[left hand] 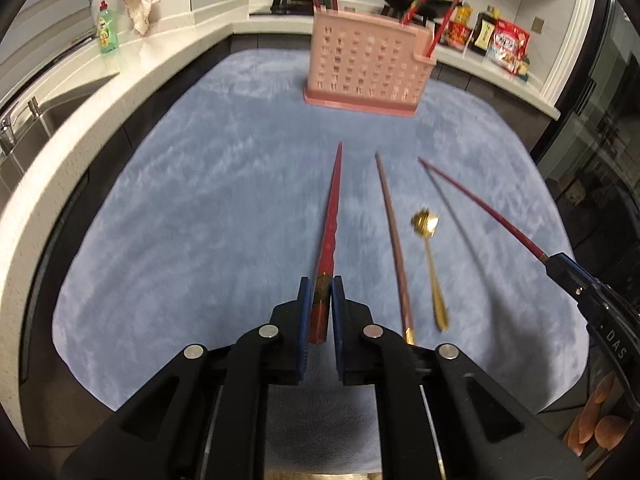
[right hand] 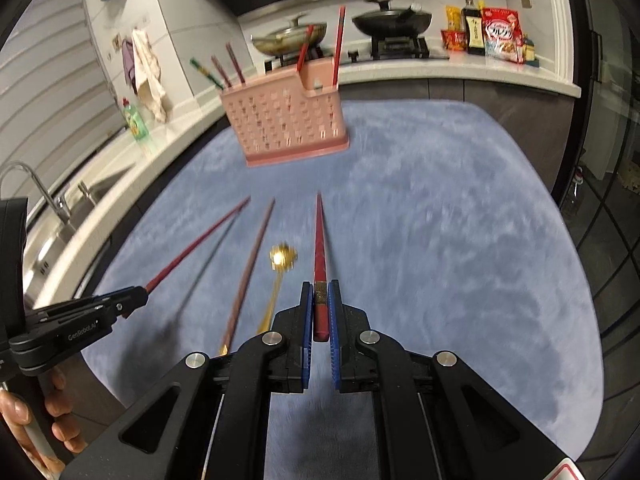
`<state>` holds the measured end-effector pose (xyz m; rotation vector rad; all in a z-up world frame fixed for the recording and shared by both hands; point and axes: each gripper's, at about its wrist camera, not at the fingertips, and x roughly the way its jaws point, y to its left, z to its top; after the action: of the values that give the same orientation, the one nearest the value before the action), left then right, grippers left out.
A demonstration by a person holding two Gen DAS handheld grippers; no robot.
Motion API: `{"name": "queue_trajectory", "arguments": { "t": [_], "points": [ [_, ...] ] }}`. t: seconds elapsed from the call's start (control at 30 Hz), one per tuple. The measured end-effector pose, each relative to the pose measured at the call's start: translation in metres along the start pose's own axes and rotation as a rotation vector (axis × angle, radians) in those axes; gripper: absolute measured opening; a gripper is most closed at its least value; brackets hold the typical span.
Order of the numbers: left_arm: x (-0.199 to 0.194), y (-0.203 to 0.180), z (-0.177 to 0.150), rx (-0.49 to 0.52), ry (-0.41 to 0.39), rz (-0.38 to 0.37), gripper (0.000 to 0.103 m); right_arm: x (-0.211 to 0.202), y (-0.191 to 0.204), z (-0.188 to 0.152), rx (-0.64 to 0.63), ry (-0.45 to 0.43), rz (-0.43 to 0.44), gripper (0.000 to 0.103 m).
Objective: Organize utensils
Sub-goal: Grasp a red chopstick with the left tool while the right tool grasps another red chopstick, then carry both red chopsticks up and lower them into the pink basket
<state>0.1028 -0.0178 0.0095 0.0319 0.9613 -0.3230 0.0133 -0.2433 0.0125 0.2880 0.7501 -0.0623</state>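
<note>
My left gripper (left hand: 321, 282) is shut on the thick end of a red chopstick (left hand: 331, 208), held above the blue mat and pointing at the pink utensil holder (left hand: 366, 66). My right gripper (right hand: 320, 286) is shut on a second red chopstick (right hand: 319, 236), also raised. Each gripper shows in the other's view, the right one (left hand: 560, 264) and the left one (right hand: 136, 294), with its chopstick (left hand: 480, 204) (right hand: 200, 236). A brown chopstick (left hand: 394, 236) (right hand: 250, 268) and a gold spoon (left hand: 430, 264) (right hand: 280, 276) lie on the mat between them. The holder (right hand: 286, 124) holds several chopsticks.
The blue mat (left hand: 200, 208) (right hand: 460, 240) covers the table. A white counter runs behind with a sink (left hand: 24, 136), a green soap bottle (left hand: 107, 28), pans on a stove (right hand: 392, 20) and food packets (right hand: 492, 34). A glass door is on the right.
</note>
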Motion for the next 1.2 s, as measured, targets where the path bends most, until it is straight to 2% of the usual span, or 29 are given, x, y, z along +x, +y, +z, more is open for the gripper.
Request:
{"name": "queue_trajectory", "arguments": {
  "t": [0.2, 0.37, 0.9, 1.2],
  "points": [
    [-0.022, 0.000, 0.037, -0.005, -0.061, -0.029, 0.007, -0.015, -0.002, 0.041, 0.001, -0.077, 0.001, 0.007],
    [-0.037, -0.003, 0.075, 0.009, -0.131, -0.017, 0.007, -0.022, -0.003, 0.078, 0.000, -0.139, 0.006, 0.007],
    [-0.047, -0.017, 0.172, 0.032, -0.255, -0.006, 0.006, -0.018, 0.000, 0.159, -0.007, -0.245, 0.030, 0.007],
    [-0.067, -0.028, 0.225, 0.047, -0.329, -0.048, 0.006, -0.023, 0.004, 0.213, 0.032, -0.319, 0.118, 0.007]
  ]
}}
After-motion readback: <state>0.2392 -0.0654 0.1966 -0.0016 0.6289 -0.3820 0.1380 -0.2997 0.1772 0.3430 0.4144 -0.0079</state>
